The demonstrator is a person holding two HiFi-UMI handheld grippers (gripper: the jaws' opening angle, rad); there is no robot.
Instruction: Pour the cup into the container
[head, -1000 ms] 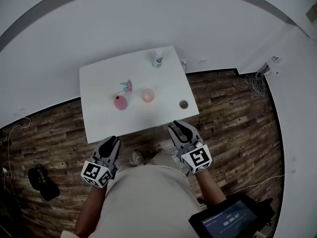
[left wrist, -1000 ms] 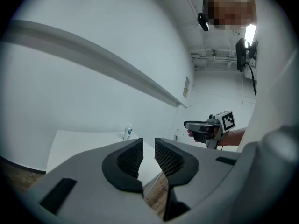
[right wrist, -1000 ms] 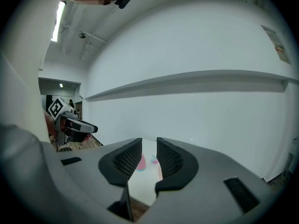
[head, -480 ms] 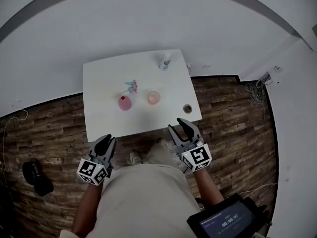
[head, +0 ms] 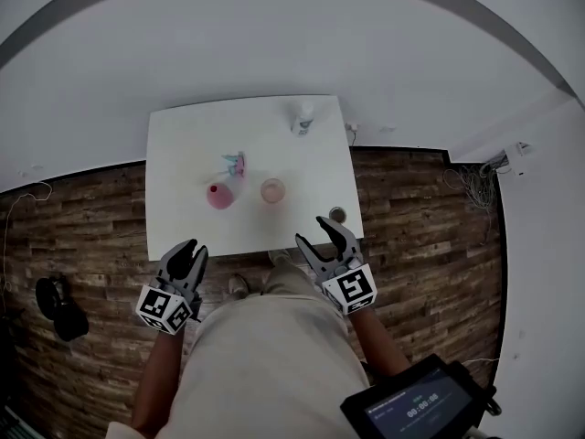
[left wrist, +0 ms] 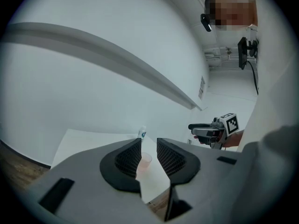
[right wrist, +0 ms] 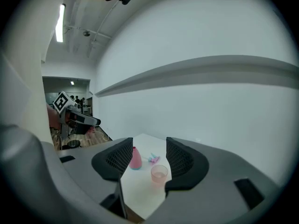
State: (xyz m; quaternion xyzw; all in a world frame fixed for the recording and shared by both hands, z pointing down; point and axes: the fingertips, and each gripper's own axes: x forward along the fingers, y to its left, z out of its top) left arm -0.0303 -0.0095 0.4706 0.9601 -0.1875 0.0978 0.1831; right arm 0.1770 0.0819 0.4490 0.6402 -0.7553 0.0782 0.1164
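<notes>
A translucent pink cup [head: 272, 190] [right wrist: 159, 173] [left wrist: 145, 161] stands near the middle of the white table [head: 183, 227]. A small dark round container [head: 338, 214] sits by the table's front right edge. My left gripper [head: 187, 252] [left wrist: 148, 155] hovers in front of the table's near left corner. Its jaws have just been opening and nothing is between them. My right gripper [head: 317, 233] [right wrist: 147, 160] is at the near edge, short of the cup. Its jaws have also just been opening and are empty. Neither gripper touches anything.
A pink bottle [head: 218, 196] [right wrist: 135, 159] and a loose pink and blue spray head [head: 235, 163] [right wrist: 153, 158] lie left of the cup. A white bottle [head: 302, 117] [left wrist: 142, 133] stands at the far edge. Wooden floor surrounds the table; a dark bag [head: 55, 302] lies on it at the left.
Both grippers have moved forward toward the table's near edge. The right jaws, shut a second ago, now stand apart, and the left jaws have spread wider.
</notes>
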